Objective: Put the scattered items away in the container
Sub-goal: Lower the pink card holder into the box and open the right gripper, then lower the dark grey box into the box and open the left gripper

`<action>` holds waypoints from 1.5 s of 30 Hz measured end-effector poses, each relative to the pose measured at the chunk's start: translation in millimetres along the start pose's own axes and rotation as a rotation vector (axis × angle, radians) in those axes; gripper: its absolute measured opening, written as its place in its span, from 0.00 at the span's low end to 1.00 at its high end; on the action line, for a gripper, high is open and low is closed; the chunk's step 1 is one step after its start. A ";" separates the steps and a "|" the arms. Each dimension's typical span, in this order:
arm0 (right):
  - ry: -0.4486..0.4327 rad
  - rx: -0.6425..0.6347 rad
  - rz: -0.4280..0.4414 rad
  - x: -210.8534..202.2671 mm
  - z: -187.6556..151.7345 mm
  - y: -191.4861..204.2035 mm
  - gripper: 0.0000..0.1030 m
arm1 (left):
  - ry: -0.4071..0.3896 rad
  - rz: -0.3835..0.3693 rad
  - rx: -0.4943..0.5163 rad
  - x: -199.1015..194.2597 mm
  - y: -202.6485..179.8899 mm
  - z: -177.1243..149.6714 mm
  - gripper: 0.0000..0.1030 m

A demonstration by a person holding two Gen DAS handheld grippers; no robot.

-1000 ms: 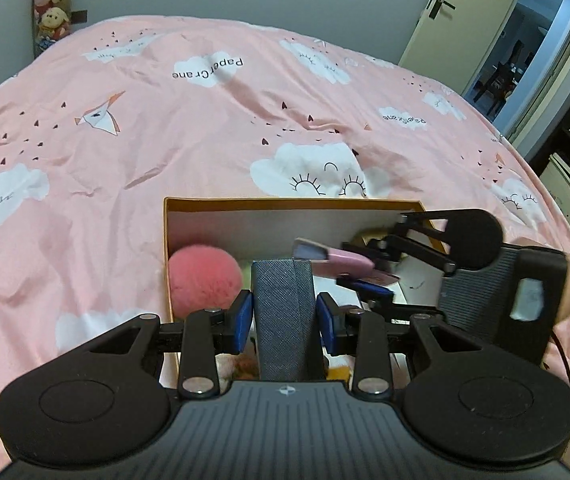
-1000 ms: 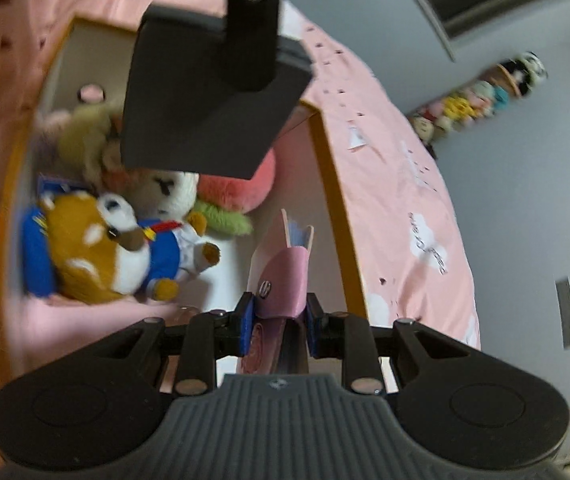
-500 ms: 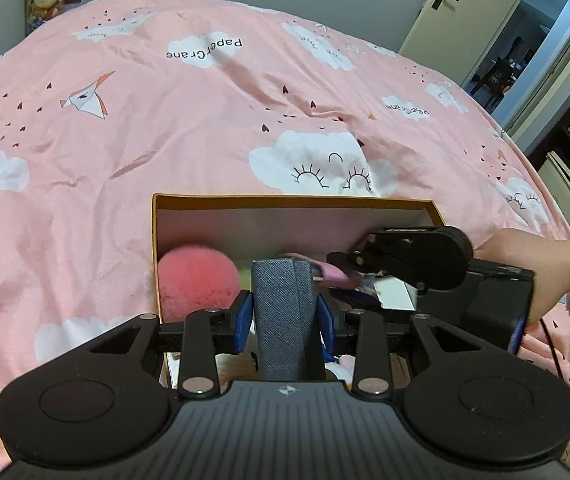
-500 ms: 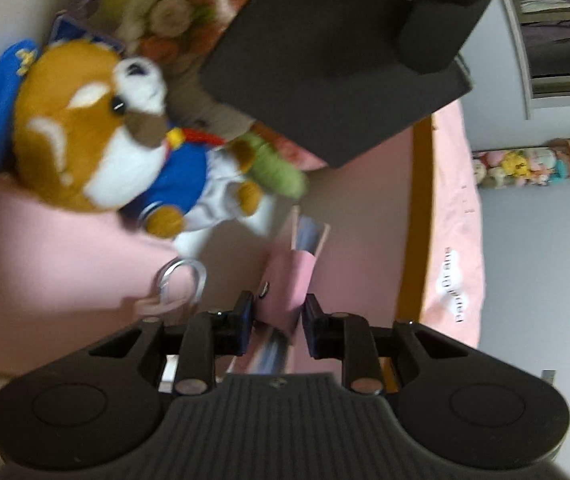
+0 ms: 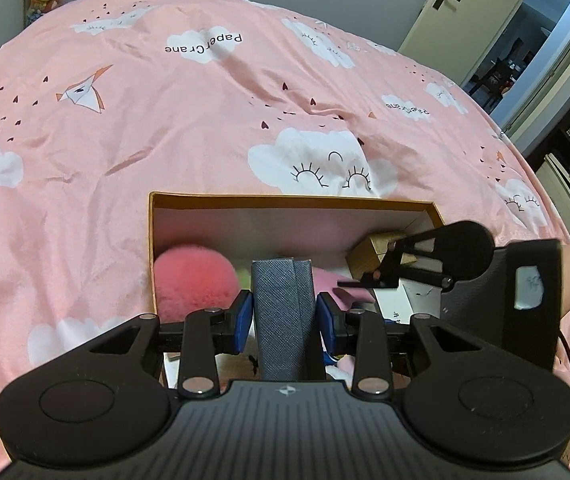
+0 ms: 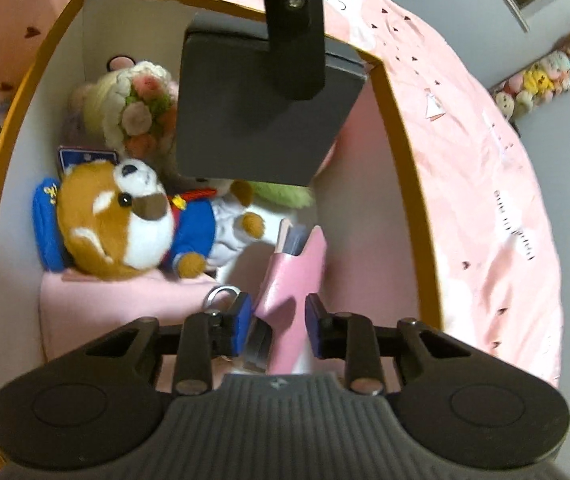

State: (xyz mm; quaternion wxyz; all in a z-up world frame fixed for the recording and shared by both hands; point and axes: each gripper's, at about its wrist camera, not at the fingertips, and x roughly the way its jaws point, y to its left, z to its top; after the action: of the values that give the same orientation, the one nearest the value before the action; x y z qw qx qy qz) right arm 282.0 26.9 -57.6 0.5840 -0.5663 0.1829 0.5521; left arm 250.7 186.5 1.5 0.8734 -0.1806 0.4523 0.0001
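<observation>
pink bedding [image 5: 205, 128] printed with white clouds covers the bed, and an open cardboard box [image 5: 285, 202] sits on it. the left gripper [image 5: 284, 316] hangs over the box, its 2 blue pads clamped on an upright grey wallet [image 5: 283, 312]. the right gripper [image 6: 277, 322] reaches inside, its jaws just closing; a pink case [image 6: 293, 276] stands between the pads with a gap on each side, unpressed. a plush dog [image 6: 125, 220] in a blue jacket lies in the box.
</observation>
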 end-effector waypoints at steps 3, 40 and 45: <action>0.026 -0.029 0.008 4.5 -0.9 7.5 0.22 | 0.004 0.004 0.001 0.6 1.5 -0.5 0.39; 0.072 0.453 -0.079 -72.5 -67.4 10.2 0.27 | -0.075 -0.217 -0.267 83.3 -20.0 20.6 0.39; 0.062 0.467 -0.084 -72.6 -84.8 -1.7 0.28 | -0.063 -0.250 -0.361 104.2 -13.7 11.8 0.39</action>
State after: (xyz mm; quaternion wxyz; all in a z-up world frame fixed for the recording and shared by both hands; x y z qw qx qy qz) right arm 295.0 -77.7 -20.6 0.7158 -0.4396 0.2996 0.4524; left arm 323.8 160.4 -70.3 0.8338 -0.3887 0.3914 -0.0218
